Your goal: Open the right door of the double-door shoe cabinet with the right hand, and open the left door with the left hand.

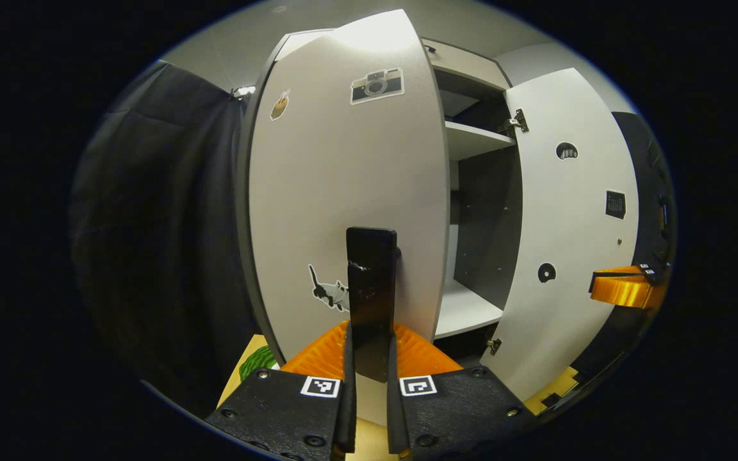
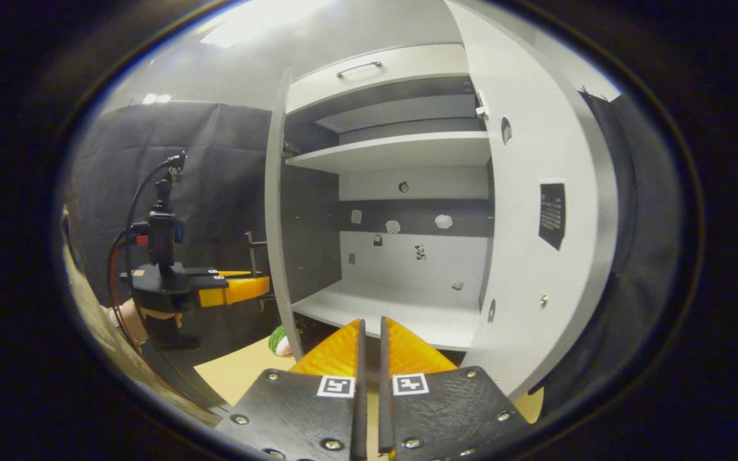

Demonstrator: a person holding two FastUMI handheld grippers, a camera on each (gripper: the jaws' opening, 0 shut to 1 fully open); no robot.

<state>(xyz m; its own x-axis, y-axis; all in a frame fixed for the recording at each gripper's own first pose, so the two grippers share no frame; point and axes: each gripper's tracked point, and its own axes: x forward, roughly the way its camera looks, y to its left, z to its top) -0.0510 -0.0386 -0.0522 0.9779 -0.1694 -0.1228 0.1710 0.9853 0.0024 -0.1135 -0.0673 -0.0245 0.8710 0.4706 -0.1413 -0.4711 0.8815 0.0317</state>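
Left gripper (image 1: 369, 384): its jaws were clenched on the black handle (image 1: 371, 282) of the left door (image 1: 343, 192), one finger on each side of the handle.
Left gripper seen from the right gripper view (image 2: 241, 289): it was at the outer face of the left door, held by a hand (image 2: 135, 317); from here I could not tell how its jaws stood.
Right gripper (image 2: 369, 390): its jaws were nearly closed, with only a thin gap between them and nothing inside; it pointed into the open cabinet (image 2: 407, 192).
Right gripper seen from the left gripper view (image 1: 625, 288): it was just beside the edge of the right door (image 1: 567, 243).
Left door: partly open, its outer face turned to the left gripper view.
Right door: swung wide open, its inner face with hinges in sight.
Cabinet inside: a lower shelf (image 2: 394, 314) and an upper shelf (image 2: 401, 150), with a drawer front and its handle (image 2: 359, 67) above.
Stickers on left door: a camera picture (image 1: 377, 85), a cat picture (image 1: 329, 291), one small brown picture (image 1: 279, 104); no words could be read on them.
Label on right door: a dark square (image 2: 553, 213) with small print, too small to read.
Markers: each gripper carried two small black and white square codes near the fingers.
Worktop (image 2: 241, 368): light wood colour, under the cabinet, with a green thing (image 2: 277, 339) near the left door's bottom.
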